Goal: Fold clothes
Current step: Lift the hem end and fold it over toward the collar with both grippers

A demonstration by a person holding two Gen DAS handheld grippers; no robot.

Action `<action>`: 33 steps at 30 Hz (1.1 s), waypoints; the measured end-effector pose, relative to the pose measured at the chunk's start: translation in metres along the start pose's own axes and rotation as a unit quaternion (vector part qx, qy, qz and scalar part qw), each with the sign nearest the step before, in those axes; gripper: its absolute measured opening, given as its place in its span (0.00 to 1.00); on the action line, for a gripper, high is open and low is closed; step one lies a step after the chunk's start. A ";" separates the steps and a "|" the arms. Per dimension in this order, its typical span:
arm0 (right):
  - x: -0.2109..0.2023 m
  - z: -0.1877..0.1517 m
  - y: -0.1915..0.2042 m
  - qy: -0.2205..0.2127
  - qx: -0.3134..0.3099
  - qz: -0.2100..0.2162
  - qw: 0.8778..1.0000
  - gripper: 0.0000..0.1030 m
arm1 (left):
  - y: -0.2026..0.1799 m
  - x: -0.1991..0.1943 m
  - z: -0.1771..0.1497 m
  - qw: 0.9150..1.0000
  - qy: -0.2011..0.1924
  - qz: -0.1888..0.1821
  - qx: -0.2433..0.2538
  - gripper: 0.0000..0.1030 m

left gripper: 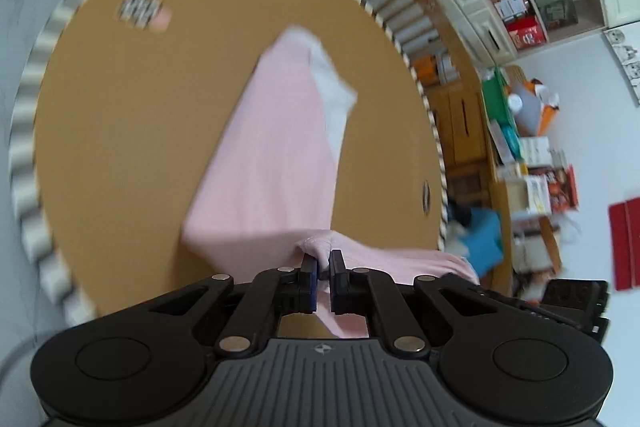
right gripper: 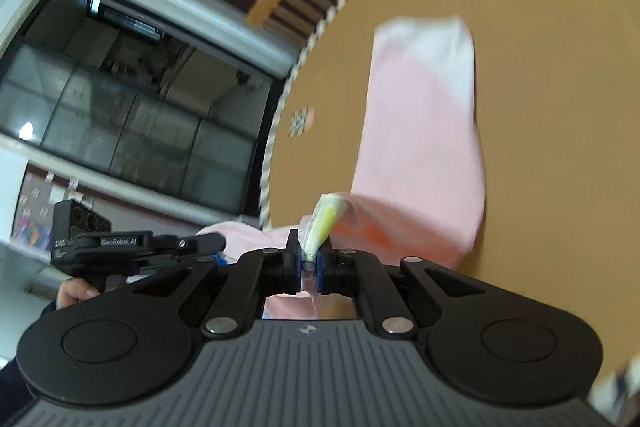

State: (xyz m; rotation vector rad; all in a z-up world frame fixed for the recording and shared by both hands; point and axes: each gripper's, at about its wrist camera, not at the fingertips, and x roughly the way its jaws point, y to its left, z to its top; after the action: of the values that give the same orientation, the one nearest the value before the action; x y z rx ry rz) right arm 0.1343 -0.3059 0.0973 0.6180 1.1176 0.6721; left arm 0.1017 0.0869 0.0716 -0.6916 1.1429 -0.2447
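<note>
A pink garment (left gripper: 272, 147) with a white part at its far end lies stretched across the round tan table (left gripper: 140, 131). My left gripper (left gripper: 324, 259) is shut on a bunched pink edge of it at the table's near side. In the right wrist view the same pink garment (right gripper: 420, 147) runs away from me, and my right gripper (right gripper: 308, 259) is shut on its near edge, where a yellow-green trim (right gripper: 324, 223) shows between the pads. The left gripper (right gripper: 200, 243) shows at the left of that view, held by a hand.
The table has a black-and-white striped rim (left gripper: 24, 147). A small checkered marker (left gripper: 140, 9) lies on the far tabletop. Shelves with boxes (left gripper: 532, 163) stand to the right. Dark glass cabinets (right gripper: 120, 115) stand left of the table in the right wrist view.
</note>
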 end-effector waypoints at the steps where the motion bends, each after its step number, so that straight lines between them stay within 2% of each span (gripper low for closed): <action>1: 0.006 0.019 -0.003 -0.009 0.007 -0.007 1.000 0.06 | -0.007 0.010 0.020 1.000 -0.008 0.004 0.009 0.06; 6: 0.064 0.107 -0.032 -0.017 0.066 -0.066 0.996 0.06 | -0.018 0.083 0.111 0.999 -0.004 0.033 -0.003 0.06; 9: 0.095 0.142 -0.061 -0.017 0.110 -0.104 0.988 0.06 | -0.013 0.137 0.158 0.998 0.014 0.056 -0.017 0.06; 15: 0.152 0.173 -0.109 -0.003 0.163 -0.151 0.975 0.06 | 0.009 0.210 0.208 0.995 0.051 0.071 -0.057 0.06; 18: 0.173 0.179 -0.129 0.013 0.192 -0.155 0.969 0.08 | 0.021 0.232 0.223 0.992 0.067 0.078 -0.079 0.07; 19: 0.176 0.181 -0.136 0.014 0.210 -0.157 0.965 0.16 | 0.030 0.237 0.225 0.990 0.071 0.078 -0.090 0.07; 20: 0.175 0.182 -0.141 0.006 0.224 -0.154 0.962 0.24 | 0.037 0.237 0.229 0.989 0.071 0.072 -0.105 0.15; 21: 0.171 0.183 -0.146 -0.006 0.236 -0.148 0.960 0.42 | 0.042 0.237 0.233 0.988 0.070 0.063 -0.121 0.22; 22: 0.168 0.184 -0.151 -0.018 0.248 -0.143 0.958 0.46 | 0.045 0.234 0.238 0.989 0.059 0.047 -0.128 0.24; 23: 0.160 0.185 -0.152 -0.040 0.242 -0.137 0.960 0.46 | 0.046 0.227 0.244 0.991 0.036 0.031 -0.122 0.25; 25: 0.143 0.184 -0.143 -0.109 0.182 -0.152 0.965 0.45 | 0.041 0.202 0.251 0.998 -0.042 0.020 -0.051 0.25; 26: 0.133 0.180 -0.132 -0.142 0.126 -0.167 0.968 0.44 | 0.035 0.191 0.248 0.997 -0.073 0.019 0.006 0.25; 27: 0.130 0.172 -0.121 -0.151 0.058 -0.176 0.971 0.44 | 0.029 0.181 0.243 0.992 -0.100 0.020 0.070 0.26; 28: 0.129 0.164 -0.110 -0.151 -0.010 -0.182 0.972 0.42 | 0.021 0.174 0.233 0.983 -0.109 0.019 0.145 0.26; 29: 0.132 0.152 -0.100 -0.139 -0.080 -0.186 0.969 0.41 | 0.014 0.172 0.220 0.971 -0.108 0.017 0.214 0.26; 30: 0.140 0.139 -0.092 -0.120 -0.148 -0.196 0.962 0.40 | 0.009 0.172 0.206 0.955 -0.106 0.016 0.276 0.27; 31: 0.147 0.124 -0.084 -0.099 -0.214 -0.206 0.950 0.39 | 0.005 0.173 0.191 0.936 -0.103 0.017 0.336 0.29; 33: 0.162 0.104 -0.081 -0.061 -0.286 -0.226 0.929 0.36 | -0.001 0.182 0.168 0.904 -0.096 0.022 0.415 0.33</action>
State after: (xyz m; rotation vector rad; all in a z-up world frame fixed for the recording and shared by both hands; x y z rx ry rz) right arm 0.2928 -0.2485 -0.0263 -0.1022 0.8456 0.5123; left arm 0.3274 0.0558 -0.0242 0.0728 0.7554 -0.5690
